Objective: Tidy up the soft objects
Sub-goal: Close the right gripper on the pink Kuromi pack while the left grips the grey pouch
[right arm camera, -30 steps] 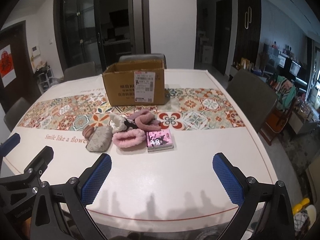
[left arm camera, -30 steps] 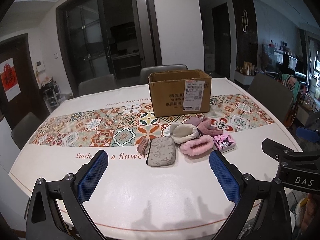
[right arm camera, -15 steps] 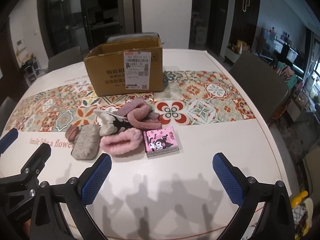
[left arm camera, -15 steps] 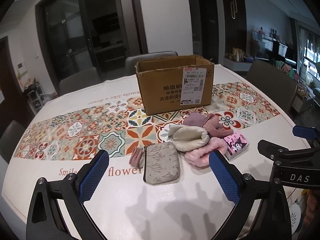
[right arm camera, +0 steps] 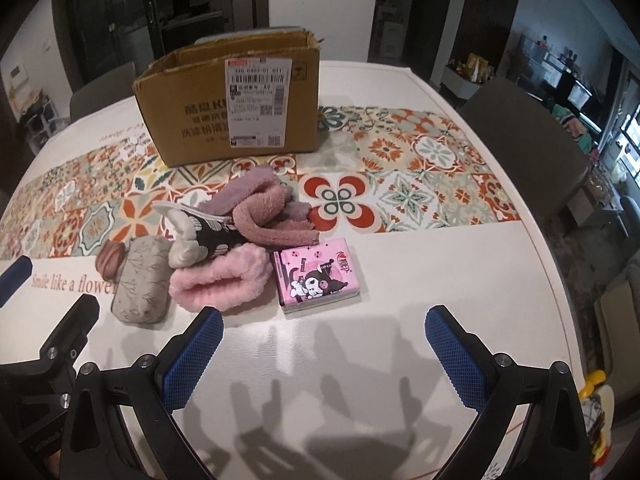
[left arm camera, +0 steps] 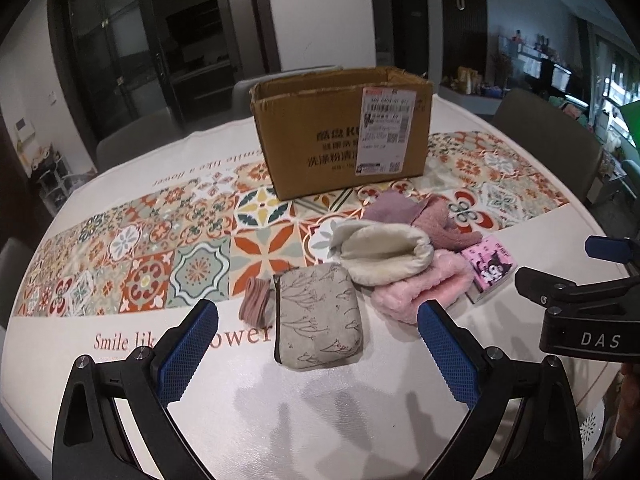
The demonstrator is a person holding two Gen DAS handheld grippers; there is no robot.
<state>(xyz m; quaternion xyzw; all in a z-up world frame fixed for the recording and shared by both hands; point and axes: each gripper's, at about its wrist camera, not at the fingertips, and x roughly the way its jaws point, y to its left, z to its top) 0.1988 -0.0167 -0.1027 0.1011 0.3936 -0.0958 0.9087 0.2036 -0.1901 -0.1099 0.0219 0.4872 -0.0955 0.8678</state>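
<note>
A pile of soft things lies mid-table in front of an open cardboard box. In the pile are a grey printed pouch, a small mauve hair tie, a cream fleece-lined item, a fluffy pink item, mauve knitted pieces and a pink cartoon tissue pack. My left gripper stands open just short of the grey pouch. My right gripper stands open short of the tissue pack.
The round table carries a patterned tile runner. Grey chairs stand around it. The box is behind the pile. The right gripper's body shows at the right of the left wrist view.
Both grippers have moved forward and down toward the pile, which now looks larger and closer. Both stay open. Nothing on the table has moved.
</note>
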